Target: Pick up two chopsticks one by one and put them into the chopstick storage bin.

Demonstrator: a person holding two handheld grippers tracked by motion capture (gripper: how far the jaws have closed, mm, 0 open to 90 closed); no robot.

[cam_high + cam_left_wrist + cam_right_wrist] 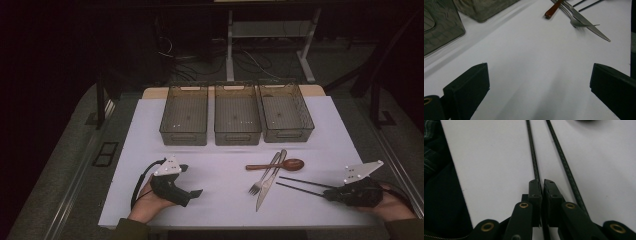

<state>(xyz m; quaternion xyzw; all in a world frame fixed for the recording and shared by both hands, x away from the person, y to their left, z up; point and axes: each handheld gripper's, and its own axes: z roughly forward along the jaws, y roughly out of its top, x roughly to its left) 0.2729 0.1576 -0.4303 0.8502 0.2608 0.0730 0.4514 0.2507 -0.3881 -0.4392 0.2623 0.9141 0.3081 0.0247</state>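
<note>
Right gripper view: the right gripper (541,182) has its two black jaws pressed nearly together, with one black chopstick (533,157) running into the slit between them; it is clamped on that stick's near end.
Second chopstick (564,162): lies on the white sheet just beside the held one, passing along the outside of one jaw, not between the jaws.
Right gripper on the table: in the high view the right gripper (330,192) sits low at the right front of the table, held in the person's hand (395,202), jaws pointing toward the middle.
Chopsticks from above: the pair (302,184) stretches from those jaws toward the cutlery, lying almost parallel.
Left gripper: in the left gripper view its jaws stand wide apart, with only bare white sheet between them; nothing is held. In the high view the left gripper (190,180) rests in the person's left hand (150,200) at the left front.
Cutlery: a fork (264,177) and a knife (270,182) lie crossed over each other between the two grippers, near the chopstick tips.
Wooden spoon (277,165): lies sideways, crossing the fork and knife near their far ends.
Bins: three grey see-through bins, left (184,115), middle (236,115) and right (286,112), stand side by side behind the cutlery.
Table (225,150): covered in a white sheet.
</note>
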